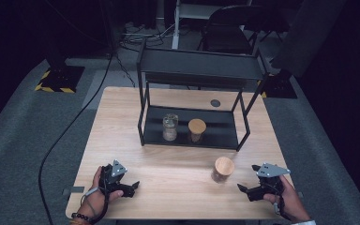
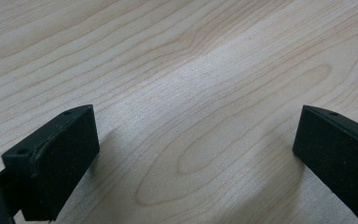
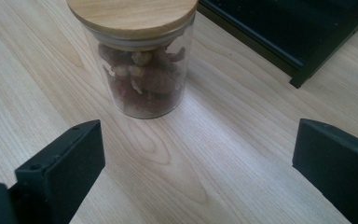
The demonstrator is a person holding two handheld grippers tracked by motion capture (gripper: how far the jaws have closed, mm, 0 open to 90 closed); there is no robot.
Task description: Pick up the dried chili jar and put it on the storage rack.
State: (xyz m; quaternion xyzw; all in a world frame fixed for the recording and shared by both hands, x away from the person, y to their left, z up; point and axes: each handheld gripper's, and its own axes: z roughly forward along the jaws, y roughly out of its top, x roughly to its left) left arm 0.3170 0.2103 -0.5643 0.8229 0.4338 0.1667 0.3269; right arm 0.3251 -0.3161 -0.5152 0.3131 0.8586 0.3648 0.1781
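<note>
On the wooden table [image 1: 168, 164], a lidded jar [image 1: 223, 169] stood near the right gripper [image 1: 243, 189]; both grippers' jaws were spread, the left gripper [image 1: 133, 185] empty.

A clear glass jar [image 3: 140, 70] with a round wooden lid [image 3: 133, 16] stands upright on the wooden table [image 1: 168, 183], lid in place, holding reddish-brown dried pieces, just in front of the black shelf rack [image 1: 192, 136].
</note>
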